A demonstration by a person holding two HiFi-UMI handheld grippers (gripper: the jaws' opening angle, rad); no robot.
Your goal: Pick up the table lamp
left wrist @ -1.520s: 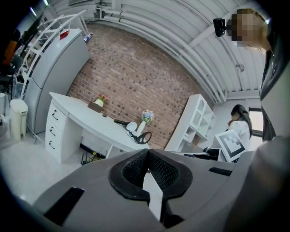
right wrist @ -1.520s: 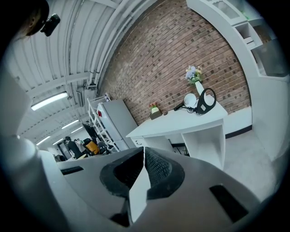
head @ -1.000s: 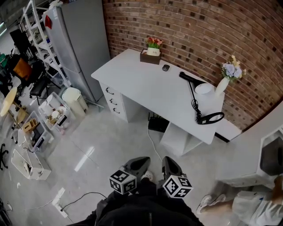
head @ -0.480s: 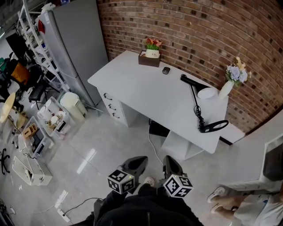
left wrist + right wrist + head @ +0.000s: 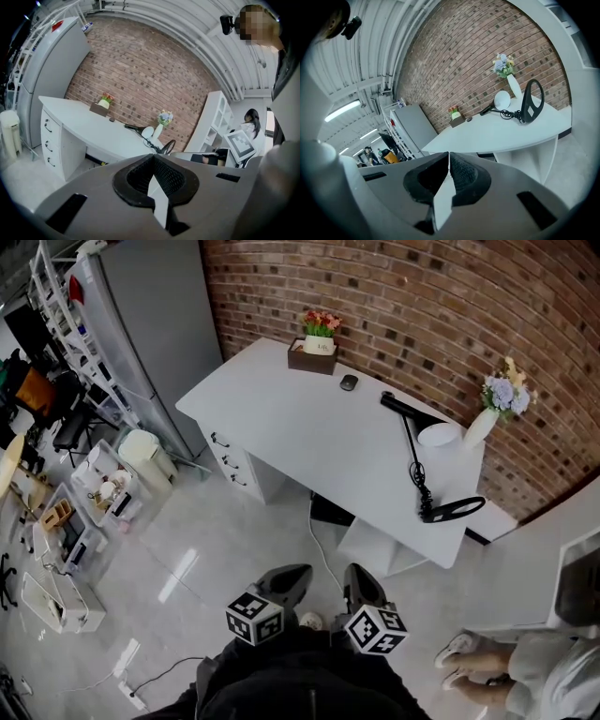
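The table lamp (image 5: 420, 474) is black, with a thin arm, a coiled cord and a ring-shaped end (image 5: 453, 509). It stands at the right end of the white desk (image 5: 300, 427), and also shows as the lamp (image 5: 525, 110) in the right gripper view and, small, as the lamp (image 5: 157, 145) in the left gripper view. My left gripper (image 5: 298, 571) and right gripper (image 5: 354, 571) hang side by side over the floor, well short of the desk. Each is shut with nothing between its pads, as the left gripper (image 5: 153, 160) and right gripper (image 5: 449, 158) show close up.
On the desk are a white vase of flowers (image 5: 480, 420), a brown flower box (image 5: 314, 352) and a dark mouse (image 5: 349, 382). A grey cabinet (image 5: 141, 324), a bin (image 5: 145, 454) and cluttered racks stand left. A person's feet (image 5: 459, 652) and white shelves (image 5: 572, 587) are at the right.
The desk has grown slightly larger and shifted in the head view as I came nearer. Both grippers keep their spot at the bottom, still shut.
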